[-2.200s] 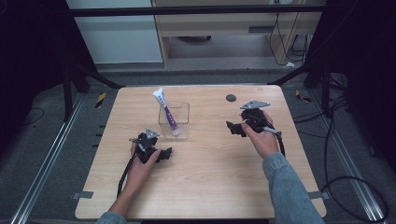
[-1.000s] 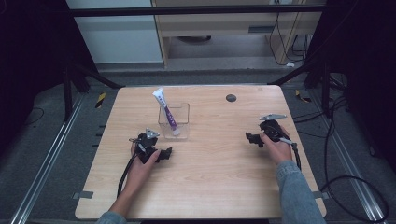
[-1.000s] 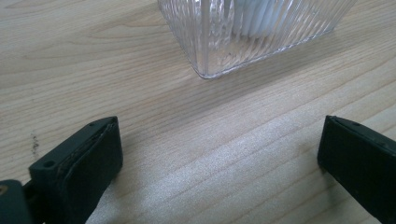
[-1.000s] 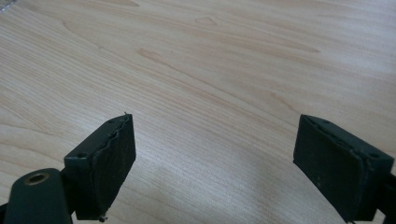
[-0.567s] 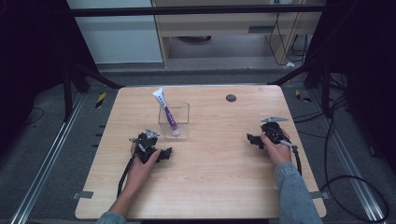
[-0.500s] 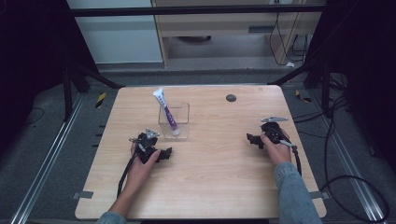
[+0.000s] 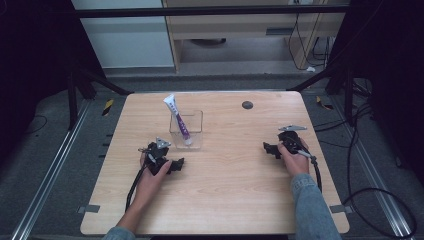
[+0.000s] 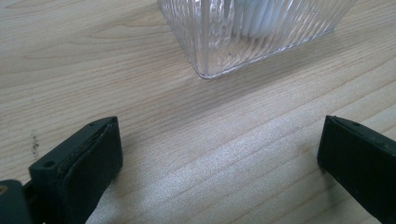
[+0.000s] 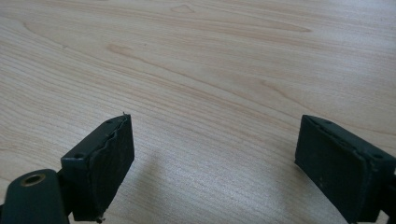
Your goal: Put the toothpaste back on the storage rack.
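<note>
A clear ribbed glass box (image 7: 186,129) stands at the middle of the wooden table (image 7: 225,200), with a white and purple tube (image 7: 177,119) leaning in it, its top sticking out to the upper left. My left gripper (image 7: 176,165) rests on the table just in front of the box, open and with nothing in it; the box corner (image 8: 205,70) lies a short way beyond its jaws. At the right side of the table my right gripper (image 7: 267,149) sits low, open over bare wood (image 9: 210,93).
A small dark round disc (image 7: 247,105) lies near the table's far edge. Cables trail from both grippers toward the near edge. Dark frame legs and floor rails flank the table on both sides.
My right gripper has moved from near the glass box out to the right side of the table and settled low there. The left gripper has stayed put.
</note>
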A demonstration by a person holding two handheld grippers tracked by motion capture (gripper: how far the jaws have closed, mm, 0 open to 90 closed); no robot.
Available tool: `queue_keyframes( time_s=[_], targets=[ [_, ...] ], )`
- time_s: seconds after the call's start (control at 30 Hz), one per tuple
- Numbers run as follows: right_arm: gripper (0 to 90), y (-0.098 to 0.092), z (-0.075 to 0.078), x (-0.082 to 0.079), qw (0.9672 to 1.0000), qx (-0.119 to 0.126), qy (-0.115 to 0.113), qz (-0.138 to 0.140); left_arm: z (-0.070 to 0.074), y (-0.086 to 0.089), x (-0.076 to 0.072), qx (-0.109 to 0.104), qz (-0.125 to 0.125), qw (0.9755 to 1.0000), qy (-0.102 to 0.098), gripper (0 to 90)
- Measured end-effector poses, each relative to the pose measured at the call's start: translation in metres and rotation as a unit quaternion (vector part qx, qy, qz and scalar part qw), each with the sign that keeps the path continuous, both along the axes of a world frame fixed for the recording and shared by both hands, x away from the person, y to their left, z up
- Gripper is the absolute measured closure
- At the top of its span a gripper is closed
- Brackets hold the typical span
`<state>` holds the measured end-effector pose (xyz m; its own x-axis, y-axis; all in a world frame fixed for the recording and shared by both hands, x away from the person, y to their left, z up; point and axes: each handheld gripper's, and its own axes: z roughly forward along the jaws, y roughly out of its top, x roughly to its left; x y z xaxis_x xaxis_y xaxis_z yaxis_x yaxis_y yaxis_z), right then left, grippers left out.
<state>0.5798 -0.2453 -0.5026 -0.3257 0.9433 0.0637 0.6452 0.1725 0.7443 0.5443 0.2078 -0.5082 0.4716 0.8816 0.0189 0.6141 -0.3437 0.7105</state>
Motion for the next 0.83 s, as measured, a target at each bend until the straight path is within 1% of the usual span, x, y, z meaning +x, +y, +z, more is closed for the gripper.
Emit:
queue_keyframes(
  time_s=[0.23, 0.3, 0.33, 0.4, 0.43, 0.53, 0.6, 0.67, 0.73, 0.77, 0.8, 0.83],
  targets=[
    [10.9, 0.000, -0.003, 0.002, 1.0000, -0.006, -0.001, -0.007, 0.000, 0.000, 0.000, 0.000, 0.000, 1.0000, 0.000, 0.0],
    [10.0, 0.000, -0.005, 0.002, 0.9999, -0.007, 0.004, -0.007, 0.000, 0.000, 0.000, 0.000, 0.000, 1.0000, 0.000, 0.0],
    [9.7, 0.001, -0.006, 0.002, 0.9999, -0.010, -0.001, -0.009, 0.000, 0.000, 0.000, 0.000, 0.000, 1.0000, 0.000, 0.0],
    [9.4, 0.002, -0.006, 0.003, 0.9999, -0.009, -0.003, -0.010, 0.000, 0.000, 0.000, 0.001, 0.000, 1.0000, 0.000, 0.0],
    [9.2, 0.003, -0.007, 0.003, 0.9999, -0.013, -0.004, -0.009, 0.000, 0.000, 0.000, 0.001, -0.001, 1.0000, 0.000, 0.0],
    [7.1, 0.007, -0.008, 0.003, 0.9994, -0.035, -0.006, -0.006, 0.000, 0.000, 0.000, 0.000, 0.000, 1.0000, 0.000, 0.0],
    [6.1, 0.010, -0.008, 0.002, 0.9994, -0.035, -0.003, 0.005, 0.000, 0.000, 0.000, 0.000, 0.000, 1.0000, 0.000, 0.0],
    [5.1, 0.011, -0.008, 0.001, 0.9993, -0.036, -0.003, 0.007, 0.000, 0.000, 0.000, 0.000, 0.000, 1.0000, 0.000, 0.0],
    [3.7, 0.012, -0.008, -0.001, 0.9993, -0.036, 0.000, 0.002, 0.000, 0.000, 0.000, 0.000, 0.000, 1.0000, 0.000, 0.0],
    [2.6, 0.013, -0.008, -0.001, 0.9993, -0.036, 0.001, -0.006, 0.000, 0.000, 0.000, 0.000, 0.000, 1.0000, 0.000, 0.0],
    [0.2, 0.018, -0.009, 0.002, 0.9989, -0.036, 0.007, -0.030, 0.000, 0.000, 0.000, 0.000, 0.000, 1.0000, 0.000, 0.0],
    [0.2, 0.018, -0.009, 0.002, 0.9989, -0.036, 0.007, -0.030, 0.000, 0.000, 0.000, 0.000, 0.000, 1.0000, 0.000, 0.0]
  ],
)
